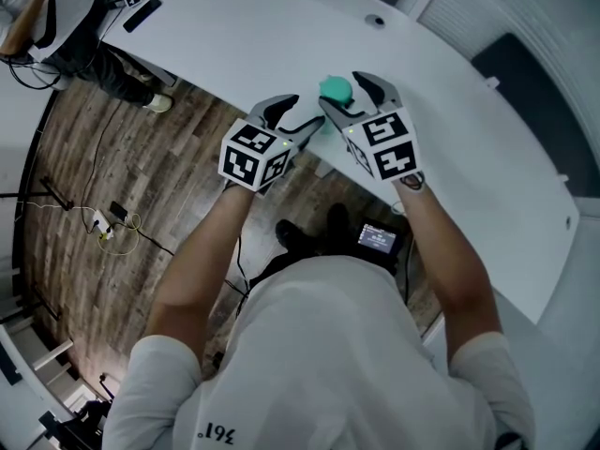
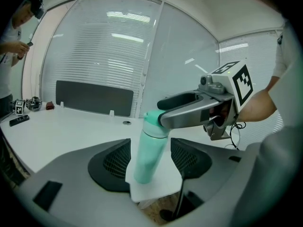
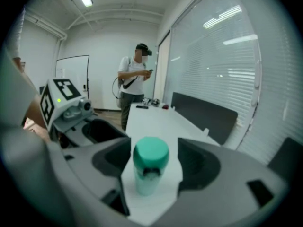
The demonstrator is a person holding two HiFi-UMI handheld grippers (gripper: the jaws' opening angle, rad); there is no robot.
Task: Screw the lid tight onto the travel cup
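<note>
- Currently the travel cup (image 1: 335, 89) stands upright on the white worktop (image 1: 441, 92), close to its near edge, with both tongs drawn in around it.
- Its teal lid (image 3: 150, 151) already sits on top of the cup. Whether the thread has caught, or how far it is turned down, cannot be told from any view.
- The left tongs (image 1: 302, 118) are spread wide. In the left gripper view the cup body (image 2: 150, 150) stands in the gap and bare worktop shows on both sides, so they have hold of nothing.
- The right tongs (image 1: 343, 96) come in higher, at lid level. In the right gripper view the lid is centred between the 2 jaws with a strip of worktop showing on either side, so they are parted and not clamped either.
- From the left gripper view, 1 jaw of the right tongs (image 2: 161, 111) lies right beside the lid (image 2: 150, 121). Whether it touches cannot be told.
- Judgement on progress: placing the lid looks done, while the tightening looks not yet begun. What is left is for the left tongs to close on the body to steady it, and the right tongs to close on the lid and turn it down until firm.
</note>
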